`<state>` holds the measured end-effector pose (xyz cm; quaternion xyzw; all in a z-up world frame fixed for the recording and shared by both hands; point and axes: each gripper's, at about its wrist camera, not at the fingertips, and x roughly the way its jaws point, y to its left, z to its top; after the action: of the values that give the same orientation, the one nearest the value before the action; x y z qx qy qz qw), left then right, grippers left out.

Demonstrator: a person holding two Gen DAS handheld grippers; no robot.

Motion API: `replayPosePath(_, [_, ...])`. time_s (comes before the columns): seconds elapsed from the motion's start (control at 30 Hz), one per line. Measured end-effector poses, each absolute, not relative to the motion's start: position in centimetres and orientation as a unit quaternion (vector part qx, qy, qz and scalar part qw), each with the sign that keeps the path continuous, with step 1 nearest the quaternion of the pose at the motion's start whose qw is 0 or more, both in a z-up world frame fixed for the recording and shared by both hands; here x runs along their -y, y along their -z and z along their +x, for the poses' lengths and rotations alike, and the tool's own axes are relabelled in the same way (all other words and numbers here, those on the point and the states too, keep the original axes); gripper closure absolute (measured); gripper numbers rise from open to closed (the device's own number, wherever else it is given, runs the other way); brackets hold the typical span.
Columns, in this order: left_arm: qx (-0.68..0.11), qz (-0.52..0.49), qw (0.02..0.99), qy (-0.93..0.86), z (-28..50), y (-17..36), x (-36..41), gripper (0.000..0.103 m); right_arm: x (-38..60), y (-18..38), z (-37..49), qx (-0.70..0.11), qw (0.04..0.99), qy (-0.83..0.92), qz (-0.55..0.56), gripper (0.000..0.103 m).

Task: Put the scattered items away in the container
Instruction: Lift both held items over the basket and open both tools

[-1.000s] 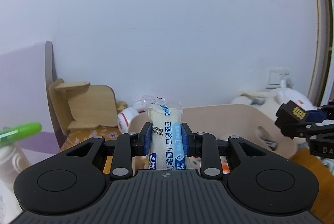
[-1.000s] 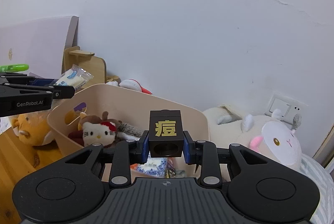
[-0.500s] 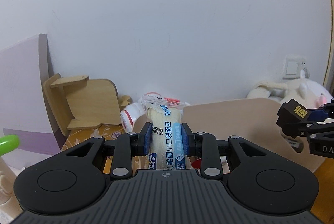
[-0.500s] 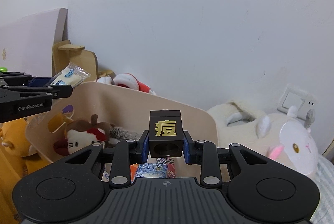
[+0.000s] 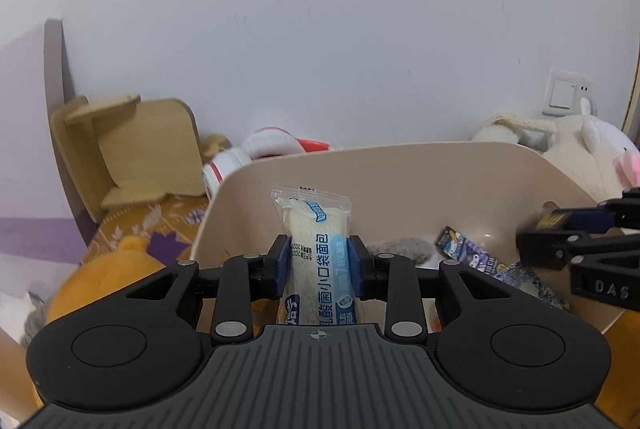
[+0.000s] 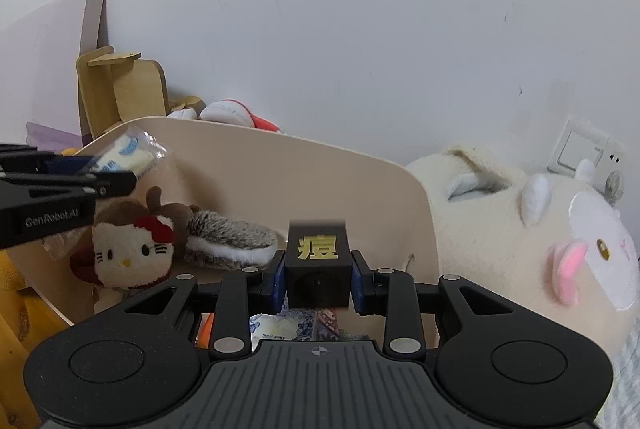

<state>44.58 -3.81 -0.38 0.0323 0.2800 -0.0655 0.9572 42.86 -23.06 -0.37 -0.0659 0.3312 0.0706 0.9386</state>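
The left gripper (image 5: 319, 267) pinched a bread packet (image 5: 314, 261) upright between its blue pads, over the near-left part of the bin (image 5: 400, 165). The packet's crimped top stood against the bin's far wall. The right gripper (image 6: 318, 279) pinched a black cube (image 6: 318, 263) with a gold character on its face, over the bin's near-right part. In the left wrist view that gripper came in from the right edge, blurred, just above the bin's right wall.

Inside the bin lay a cat plush (image 6: 132, 253) with a red bow near the left wall, a grey furry toy (image 6: 232, 239) just right of it, and printed wrappers (image 5: 472, 257) on the bottom toward the right. Outside the bin, a white rabbit plush (image 6: 560, 241) leaned beside its right wall. A wooden stand (image 5: 132, 149) stood behind its left corner, and a red-and-white toy (image 5: 272, 145) lay behind the far wall. An orange plush (image 5: 108, 269) sat against the bin's left wall.
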Motion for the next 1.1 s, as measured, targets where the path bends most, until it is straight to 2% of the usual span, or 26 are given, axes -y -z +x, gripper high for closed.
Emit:
replayPosePath(0.03, [-0.279,0.030,0.958,0.064,44.5,0.4,3.9,0.069,23.0,0.5,42.9,-0.332,0.938,-0.071,-0.067,0.074])
replayPosePath(0.1, [-0.278,0.031,0.958,0.063,44.4,0.4,4.0,0.051,22.8,0.8,42.9,-0.333,0.938,-0.072,-0.071,0.074])
replayPosePath(0.13, [-0.280,0.032,0.957,0.065,44.4,0.4,4.1,0.028,22.7,0.9,42.8,-0.333,0.937,-0.072,-0.072,0.074])
replayPosePath(0.17, [-0.280,0.032,0.957,0.068,44.3,0.3,4.1,0.011,22.6,0.9,42.8,-0.333,0.937,-0.074,-0.072,0.065])
replayPosePath(0.23, [-0.275,0.027,0.958,0.078,44.0,0.1,4.1,0.006,22.6,0.9,42.4,-0.324,0.940,-0.078,-0.071,0.051])
replayPosePath(0.3, [-0.274,0.023,0.958,0.081,43.7,-0.2,4.2,0.005,22.6,0.5,41.8,-0.305,0.947,-0.078,-0.067,0.000])
replayPosePath(0.4, [-0.266,0.028,0.960,0.082,43.4,-0.5,4.3,0.003,22.5,-0.2,40.8,-0.274,0.956,-0.078,-0.074,0.000])
replayPosePath(1.1, [-0.262,0.055,0.961,0.064,41.5,-1.7,4.6,0.001,23.2,-0.9,39.3,-0.283,0.956,-0.075,-0.033,0.000])
